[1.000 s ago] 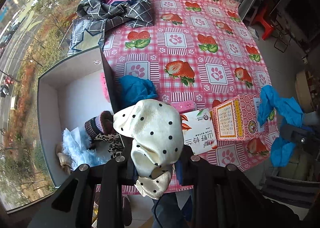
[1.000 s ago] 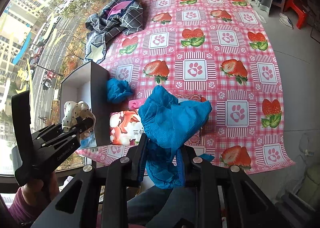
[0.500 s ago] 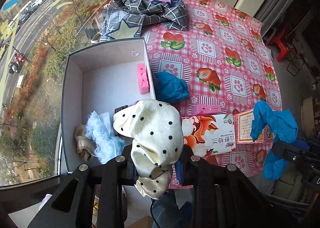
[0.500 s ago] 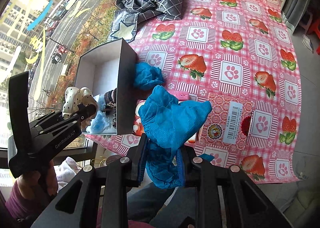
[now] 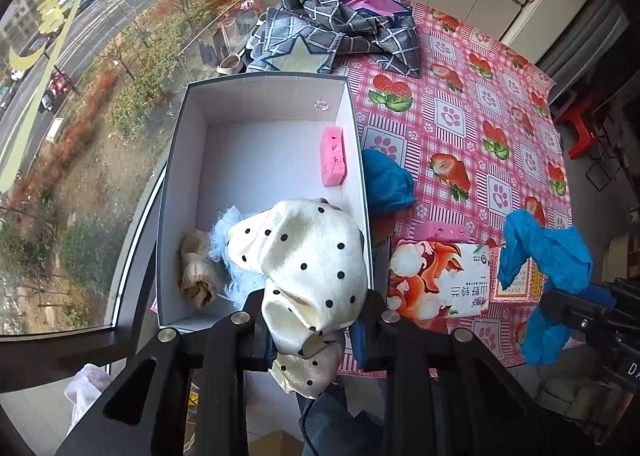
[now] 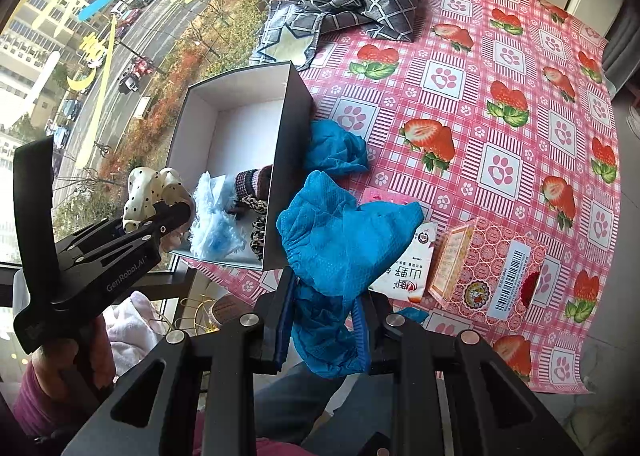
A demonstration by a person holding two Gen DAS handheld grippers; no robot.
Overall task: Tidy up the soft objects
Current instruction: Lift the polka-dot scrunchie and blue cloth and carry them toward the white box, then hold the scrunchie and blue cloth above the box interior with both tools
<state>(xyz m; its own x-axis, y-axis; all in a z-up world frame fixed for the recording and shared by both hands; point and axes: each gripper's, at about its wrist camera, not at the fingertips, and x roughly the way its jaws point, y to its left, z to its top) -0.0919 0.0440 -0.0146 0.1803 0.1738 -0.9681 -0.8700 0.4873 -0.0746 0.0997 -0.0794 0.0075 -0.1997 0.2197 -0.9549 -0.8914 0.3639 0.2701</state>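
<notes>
The left tongs (image 5: 316, 320) are clamped on a white dotted cloth (image 5: 312, 256), which hangs over the near end of the open box (image 5: 264, 80) at the window side of the table (image 5: 460, 116). The right tongs (image 6: 322, 320) pinch a blue cover (image 6: 344, 240), held above the table just beside the box's dark outer wall (image 6: 290, 160).

To drop the dotted cloth well, the left tongs should come clear inside the near rim before letting go, ideally over the bare white floor in the middle of the box, since the near end is already crowded with a pale blue fluffy thing (image 5: 232, 256) and a beige roll (image 5: 198, 272). A cloth this limp may cling to a pad, so a wide release and a straight lift seem wise. The blue cover must clear the tall wall before it goes in; a loose fold could catch on the edge. A second blue cover (image 6: 336, 152) lies on the table against that wall, waiting its turn.

A pink sponge (image 5: 334, 156) leans on the box's inner right wall. The dotted cloth hides much of the near right corner of the box; the right view shows something knitted (image 6: 252, 178) and something leopard-patterned (image 6: 258, 236) there, but what they are I cannot tell. The pads of both tongs are buried in fabric. A tissue pack (image 5: 440, 280) and a pink carton (image 6: 492, 264) are partly covered by the blue cover
</notes>
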